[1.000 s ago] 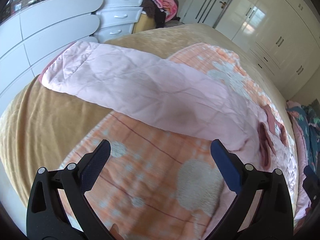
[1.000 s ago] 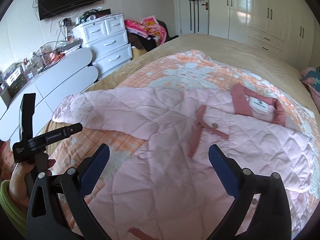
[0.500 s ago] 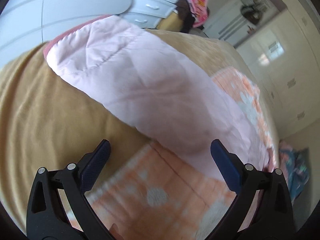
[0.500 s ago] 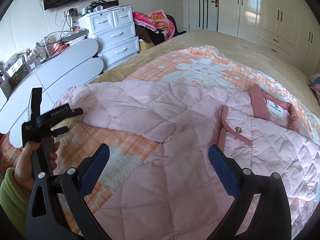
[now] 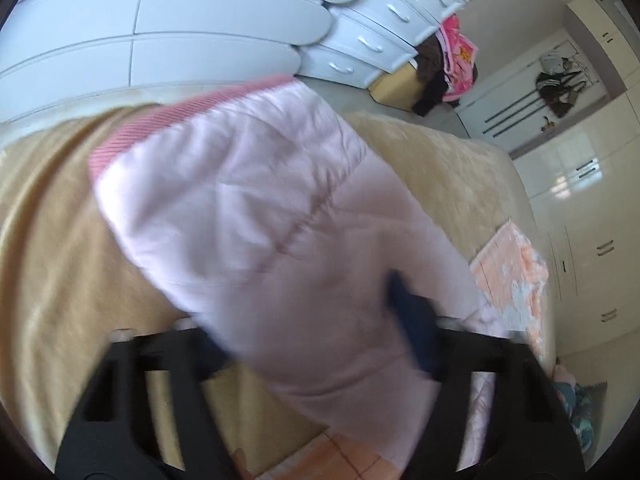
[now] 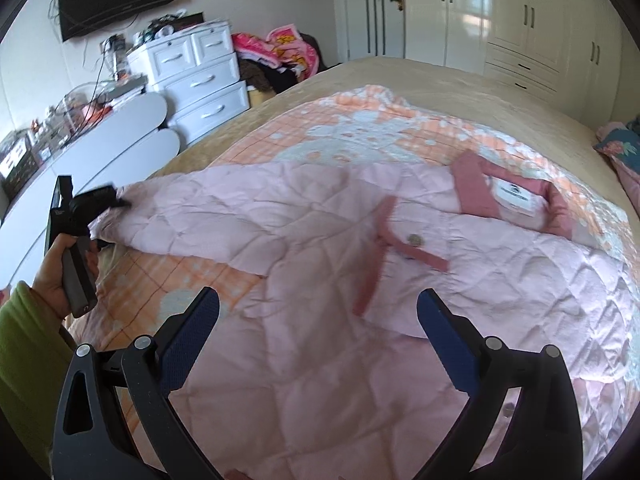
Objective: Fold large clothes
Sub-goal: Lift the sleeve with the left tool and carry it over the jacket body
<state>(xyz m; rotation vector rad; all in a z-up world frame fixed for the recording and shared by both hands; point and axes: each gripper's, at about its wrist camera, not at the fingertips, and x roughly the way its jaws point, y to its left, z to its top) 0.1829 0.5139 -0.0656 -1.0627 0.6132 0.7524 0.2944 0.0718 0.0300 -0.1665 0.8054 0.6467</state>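
A pale pink quilted jacket (image 6: 320,280) lies spread across the bed (image 6: 460,92), over an orange-and-white checked blanket (image 6: 360,124) that covers the tan bedspread. Its darker pink collar (image 6: 472,188) with a white label points toward the wardrobe doors (image 6: 532,20), and a snap button (image 6: 415,239) sits on the front placket.

The left tongs (image 6: 116,200) are out at the end of the sleeve (image 5: 280,240), near the edge of the bed by the white drawers (image 6: 200,80). In the left wrist view the picture is smeared, but the sleeve lies between the two fingers, the blue pad (image 5: 412,328) of one pressing into the cloth and the other hidden under it. I cannot tell whether they have closed on it. The striped pink cuff (image 5: 180,116) is at the far end of the sleeve.

The right tongs (image 6: 318,328) hover over the body of the jacket with the jaws wide apart, holding nothing. A hand (image 6: 56,268) in a green cuff grips the left handle.
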